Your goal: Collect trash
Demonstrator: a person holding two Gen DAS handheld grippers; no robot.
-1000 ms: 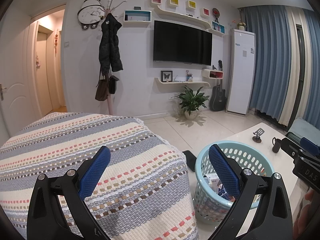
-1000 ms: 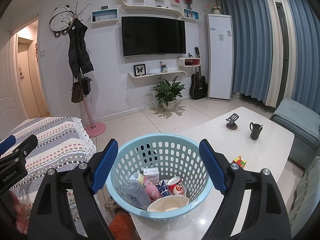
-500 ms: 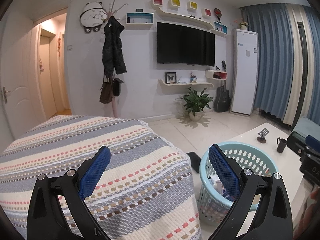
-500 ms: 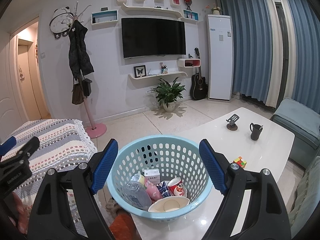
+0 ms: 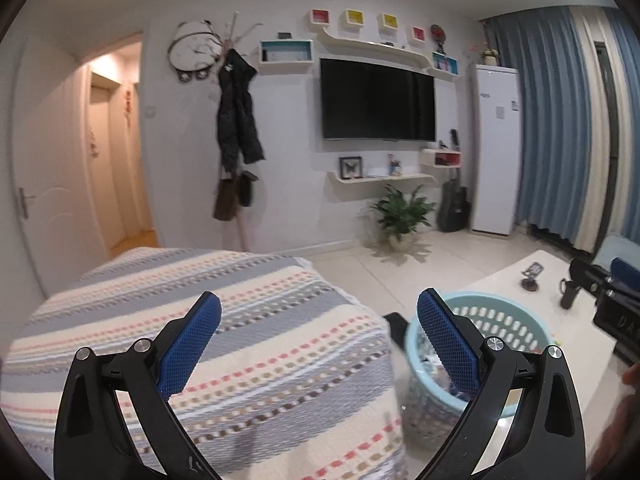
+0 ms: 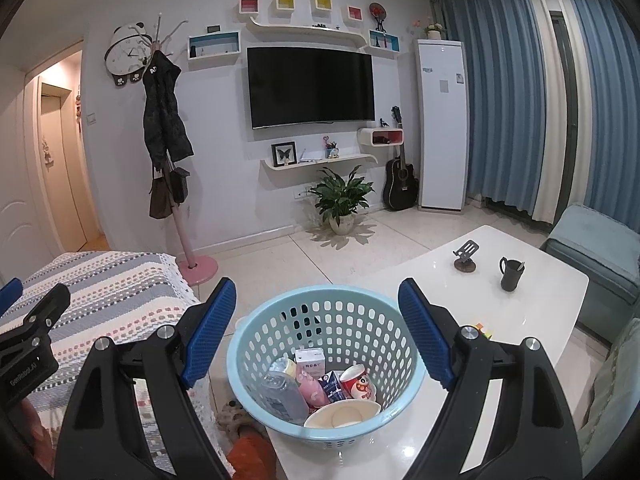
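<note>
A light blue perforated basket (image 6: 256,344) stands on the near corner of the white coffee table (image 6: 532,292). It holds a clear plastic bottle (image 6: 282,392), a small white carton (image 6: 309,362), a pink packet, a red-and-white cup (image 6: 360,380) and a paper bowl (image 6: 342,414). My right gripper (image 6: 316,330) is open and empty, just above and in front of the basket. My left gripper (image 5: 320,338) is open and empty over the striped blanket (image 5: 240,304), left of the basket (image 5: 504,320).
On the table stand a black mug (image 6: 511,274), a phone stand (image 6: 466,258) and a small colour cube (image 6: 482,328). A teal seat (image 6: 592,248) is at the right. A coat rack (image 6: 192,256), a plant (image 6: 342,200) and a guitar stand by the far wall.
My left gripper has swung left and upward, so the blanket and room shifted right in its view. My right gripper has barely moved; both stay open.
</note>
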